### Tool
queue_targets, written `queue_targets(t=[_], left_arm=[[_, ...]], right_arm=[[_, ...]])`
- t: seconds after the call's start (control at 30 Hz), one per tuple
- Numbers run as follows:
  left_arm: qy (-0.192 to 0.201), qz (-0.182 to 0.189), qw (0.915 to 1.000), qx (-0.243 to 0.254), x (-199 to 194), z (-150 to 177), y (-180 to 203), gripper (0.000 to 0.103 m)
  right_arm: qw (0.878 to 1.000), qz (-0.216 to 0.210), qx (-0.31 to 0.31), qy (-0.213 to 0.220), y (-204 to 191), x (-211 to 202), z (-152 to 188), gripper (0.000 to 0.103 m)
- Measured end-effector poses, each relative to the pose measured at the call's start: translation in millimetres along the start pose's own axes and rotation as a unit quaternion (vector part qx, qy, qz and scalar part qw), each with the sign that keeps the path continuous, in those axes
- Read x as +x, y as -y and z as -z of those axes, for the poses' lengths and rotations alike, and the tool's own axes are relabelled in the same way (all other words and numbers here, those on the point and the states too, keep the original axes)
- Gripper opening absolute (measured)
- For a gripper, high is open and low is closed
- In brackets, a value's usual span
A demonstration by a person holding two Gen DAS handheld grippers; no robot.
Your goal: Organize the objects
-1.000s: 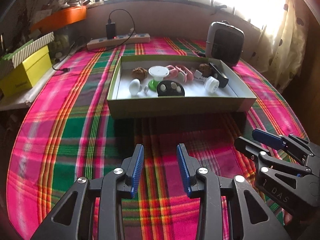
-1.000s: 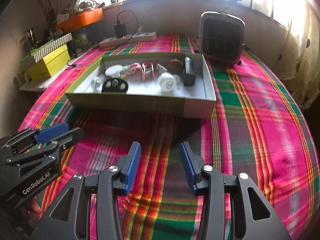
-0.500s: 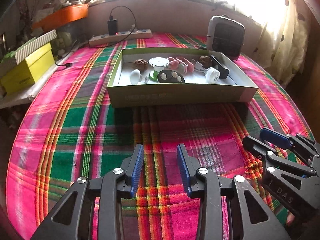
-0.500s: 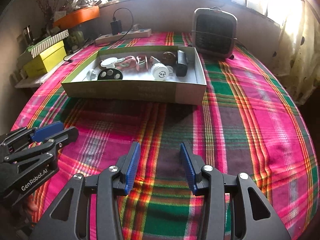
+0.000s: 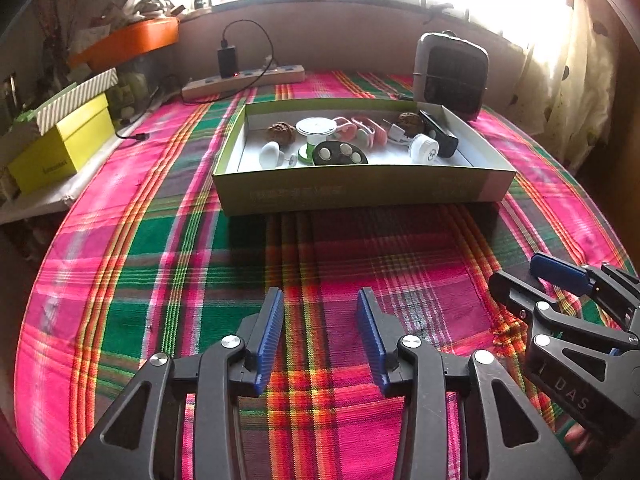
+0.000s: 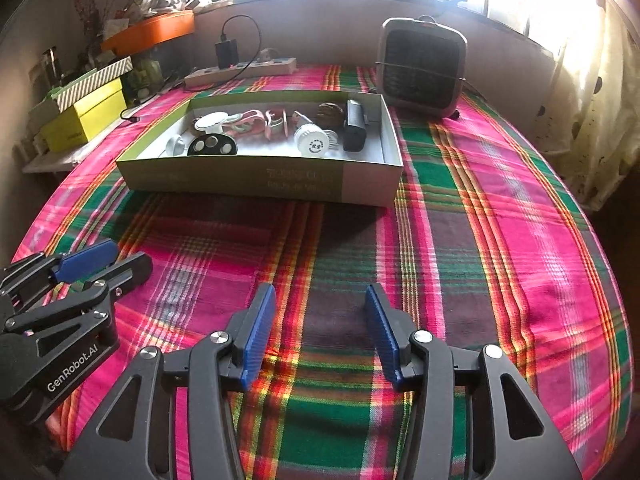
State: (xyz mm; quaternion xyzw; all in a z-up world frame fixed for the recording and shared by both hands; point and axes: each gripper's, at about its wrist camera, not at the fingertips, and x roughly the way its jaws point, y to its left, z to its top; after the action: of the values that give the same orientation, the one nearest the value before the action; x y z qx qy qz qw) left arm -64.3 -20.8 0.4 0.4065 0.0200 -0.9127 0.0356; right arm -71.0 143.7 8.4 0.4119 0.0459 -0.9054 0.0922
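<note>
A shallow green cardboard box (image 5: 360,192) (image 6: 256,178) stands on the plaid tablecloth ahead of both grippers. It holds several small things: a black oval remote (image 5: 339,154) (image 6: 212,146), a white knob (image 5: 425,149) (image 6: 312,142), a white spool (image 5: 316,128), pink clips (image 5: 362,130), walnuts (image 5: 280,132) (image 6: 330,114) and a black bar (image 5: 438,132) (image 6: 355,128). My left gripper (image 5: 320,336) is open and empty, low over the cloth well short of the box. My right gripper (image 6: 320,332) is open and empty beside it; it also shows in the left wrist view (image 5: 532,276).
A small grey heater (image 5: 452,72) (image 6: 422,66) stands behind the box at the right. A power strip with a plugged charger (image 5: 244,80) (image 6: 240,70) lies at the back. Yellow and striped boxes (image 5: 60,144) (image 6: 86,112) sit off the table's left edge.
Both grippers have drawn back a little from the box, which now looks smaller and farther. Both stay open and empty.
</note>
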Motion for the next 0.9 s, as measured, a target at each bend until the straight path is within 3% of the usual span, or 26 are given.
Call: queue_targets(t=[0.13,0.9], left_arm=[[0.0,0.0,1.0,0.0,-0.1,0.0,-0.4,0.037],[0.0,0.0,1.0,0.0,-0.7,-0.4,-0.2,0.037]], right_arm=[[1.0,0.009,0.011,-0.004,4.1,0.8,0.6,0.06],[1.0,0.01,0.009,-0.004,3.0,0.8,1.1,0.06]])
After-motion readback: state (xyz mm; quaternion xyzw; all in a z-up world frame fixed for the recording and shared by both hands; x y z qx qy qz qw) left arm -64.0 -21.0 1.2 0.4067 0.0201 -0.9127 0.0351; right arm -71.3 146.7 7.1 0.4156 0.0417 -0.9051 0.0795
